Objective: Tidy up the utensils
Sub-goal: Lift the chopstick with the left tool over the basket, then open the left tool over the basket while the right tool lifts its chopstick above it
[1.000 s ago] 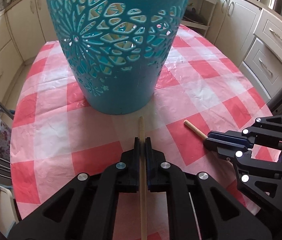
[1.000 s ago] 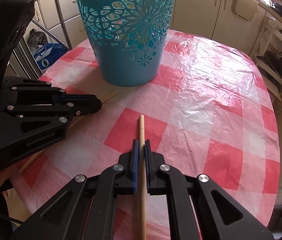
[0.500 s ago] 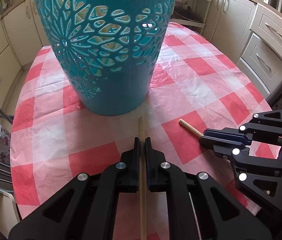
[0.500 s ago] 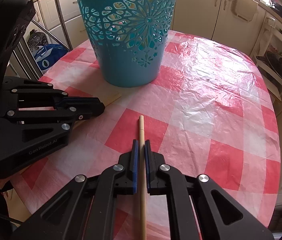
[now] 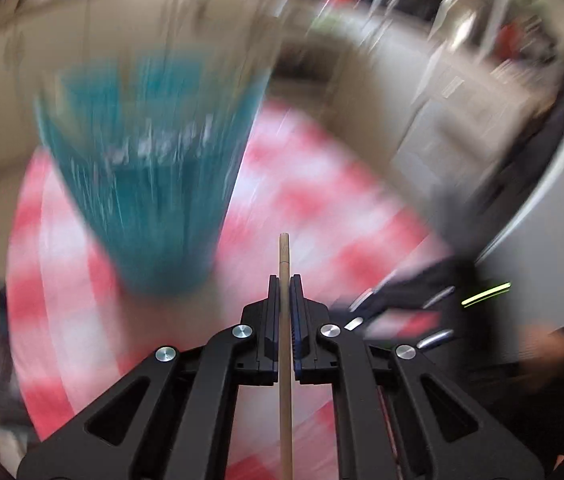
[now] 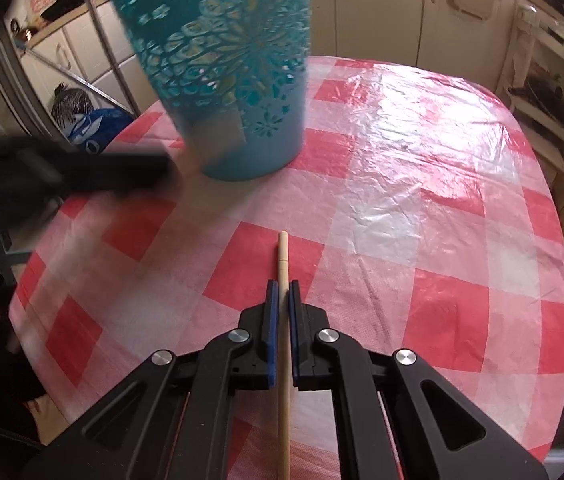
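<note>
My right hand-held gripper (image 6: 283,292) clamps a smooth round wooden stick (image 6: 283,256) pointing to 12 o'clock. My left hand-held gripper (image 5: 285,286) pinches a second wooden stick (image 5: 284,254); that view is blurred. Glossy, crinkled red-and-white checked tabletop (image 6: 422,208). At 11 o'clock a teal perforated plastic basket (image 6: 238,80); cream cabinets (image 6: 382,12) beyond.

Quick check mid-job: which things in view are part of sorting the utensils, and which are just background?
Job items: left gripper shut on a wooden chopstick; right gripper shut on another wooden chopstick; teal cutout holder.

Background: checked tablecloth; cabinets; blue bag.
</note>
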Action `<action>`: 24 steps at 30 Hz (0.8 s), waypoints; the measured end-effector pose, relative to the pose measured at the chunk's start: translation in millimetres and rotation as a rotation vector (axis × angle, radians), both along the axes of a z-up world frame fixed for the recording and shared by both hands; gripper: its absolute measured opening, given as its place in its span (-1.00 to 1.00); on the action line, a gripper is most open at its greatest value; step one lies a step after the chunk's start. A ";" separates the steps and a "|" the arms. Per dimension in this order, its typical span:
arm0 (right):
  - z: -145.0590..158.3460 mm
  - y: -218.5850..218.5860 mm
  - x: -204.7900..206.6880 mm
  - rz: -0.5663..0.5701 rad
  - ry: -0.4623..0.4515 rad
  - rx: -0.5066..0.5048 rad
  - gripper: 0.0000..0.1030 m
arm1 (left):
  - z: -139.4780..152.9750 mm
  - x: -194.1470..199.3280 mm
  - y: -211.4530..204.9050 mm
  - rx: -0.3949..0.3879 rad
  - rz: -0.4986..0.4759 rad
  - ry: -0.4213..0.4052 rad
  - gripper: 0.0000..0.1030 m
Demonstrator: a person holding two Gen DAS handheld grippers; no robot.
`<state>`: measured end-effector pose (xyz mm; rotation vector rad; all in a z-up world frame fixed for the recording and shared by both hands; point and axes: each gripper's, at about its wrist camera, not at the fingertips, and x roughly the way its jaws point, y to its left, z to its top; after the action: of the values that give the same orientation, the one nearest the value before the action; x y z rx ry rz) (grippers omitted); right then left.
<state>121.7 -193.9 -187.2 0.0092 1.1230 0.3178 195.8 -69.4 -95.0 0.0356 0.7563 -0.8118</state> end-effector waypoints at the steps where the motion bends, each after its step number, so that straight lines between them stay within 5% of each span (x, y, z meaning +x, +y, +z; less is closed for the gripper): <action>1: -0.1 -3.6 1.2 -0.014 0.006 0.015 -0.89 | 23.7 -2.4 8.1 -0.071 0.006 -0.061 -0.91; 5: -2.1 -5.6 6.2 -0.035 0.020 0.038 -0.88 | 82.4 6.5 35.1 -0.300 0.159 -0.264 -0.91; 8: -1.9 -2.4 7.9 -0.029 0.021 0.044 -0.88 | 96.9 23.5 41.5 -0.362 0.338 -0.393 -0.91; 13: -3.6 -1.2 10.5 -0.020 0.017 0.052 -0.88 | 94.0 53.2 50.3 -0.462 0.542 -0.433 -0.91; 16: -4.7 0.1 11.3 -0.016 0.015 0.056 -0.88 | 93.6 62.0 53.2 -0.481 0.618 -0.479 -0.91; 24: -5.4 1.2 23.3 -0.008 0.019 0.066 -0.88 | 74.5 77.3 47.6 -0.365 0.685 -0.511 -0.91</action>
<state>144.9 -192.7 -192.5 0.0756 1.1303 0.3479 273.1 -21.9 -20.5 -0.3188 0.0993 -0.2481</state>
